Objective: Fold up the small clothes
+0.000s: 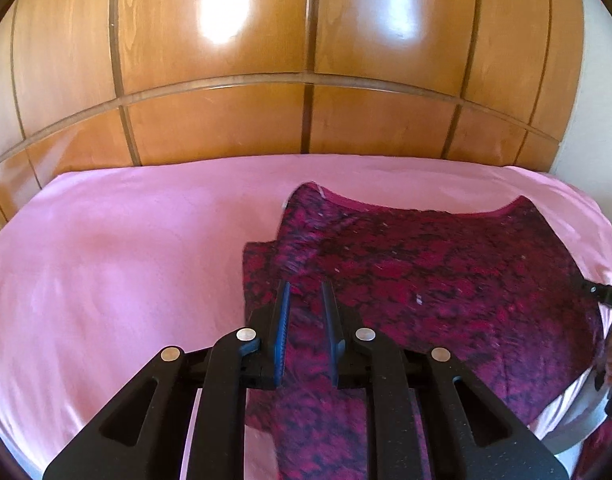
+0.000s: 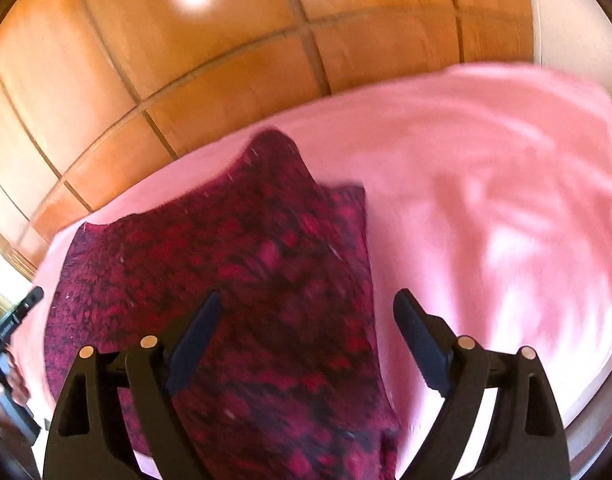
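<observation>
— Where's the garment [image 1: 426,280]?

— Spread on the pink bed [image 1: 126,260], right under both tools, with the wooden panelling [image 1: 226,120] beyond it.

— And the left tool [image 1: 306,296]?

— Its jaws stand a narrow way apart, cloth below and between them (whether the pads pinch a fold, I cannot tell).

— The right tool [image 2: 308,304]?

— Jaws wide apart, nothing gripped. The left finger [image 2: 198,332] hangs over the garment, the right finger [image 2: 422,340] over bare sheet just past the cloth's edge. The picture there is blurred.
</observation>
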A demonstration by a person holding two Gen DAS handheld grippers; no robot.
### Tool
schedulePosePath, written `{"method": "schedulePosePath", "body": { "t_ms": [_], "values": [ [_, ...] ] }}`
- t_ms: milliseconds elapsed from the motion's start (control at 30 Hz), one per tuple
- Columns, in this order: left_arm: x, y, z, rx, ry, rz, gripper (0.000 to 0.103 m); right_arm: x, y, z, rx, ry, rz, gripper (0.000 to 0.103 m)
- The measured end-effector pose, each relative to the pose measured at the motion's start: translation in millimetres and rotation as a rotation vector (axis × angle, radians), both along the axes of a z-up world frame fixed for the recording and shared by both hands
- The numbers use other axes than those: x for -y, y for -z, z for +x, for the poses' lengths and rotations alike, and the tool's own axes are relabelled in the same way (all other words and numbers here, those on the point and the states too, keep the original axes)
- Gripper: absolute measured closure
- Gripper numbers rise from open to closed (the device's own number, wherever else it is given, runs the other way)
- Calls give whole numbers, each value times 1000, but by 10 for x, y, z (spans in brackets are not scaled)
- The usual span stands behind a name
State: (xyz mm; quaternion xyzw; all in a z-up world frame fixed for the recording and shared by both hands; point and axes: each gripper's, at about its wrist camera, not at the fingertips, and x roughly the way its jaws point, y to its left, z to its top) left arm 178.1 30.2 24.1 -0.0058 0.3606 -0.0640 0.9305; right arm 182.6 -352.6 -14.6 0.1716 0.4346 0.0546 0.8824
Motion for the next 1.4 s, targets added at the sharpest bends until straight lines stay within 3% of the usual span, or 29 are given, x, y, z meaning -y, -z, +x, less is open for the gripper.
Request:
{"method": "schedulePosePath", "body": {
  "t_ms": [33,67,333,533,700,800,967,1167,1300,1400],
  "values": [
    [21,-4,-27,1,0,-7,69,60,68,-18,-21,4,34,14],
    [50,-5,-51,4,-1,-10,66,112,123,-35,-35,3,71,13],
    [303,-29,-163,0,30,-25,66,355,378,-225,-87,-32,299,11],
    [627,-12,-201,-3,106,-33,67,394,419,-354,-87,-100,339,16],
    [911,259,-67,-104,177,-49,74,322,384,-372,-91,-148,327,54],
    [964,431,7,-134,177,-31,74,303,314,-390,-91,-172,348,64],
    [870,475,72,-158,178,-100,74,221,-63,-466,-17,-189,403,71],
    [657,507,119,-174,186,-221,74,-402,-763,-493,119,-307,412,74],
    [385,437,105,-170,187,-326,74,-1075,-961,-428,150,-388,380,75],
    [-60,335,27,-142,140,-402,74,-1616,-1035,-392,162,-436,311,76]
  ]
}}
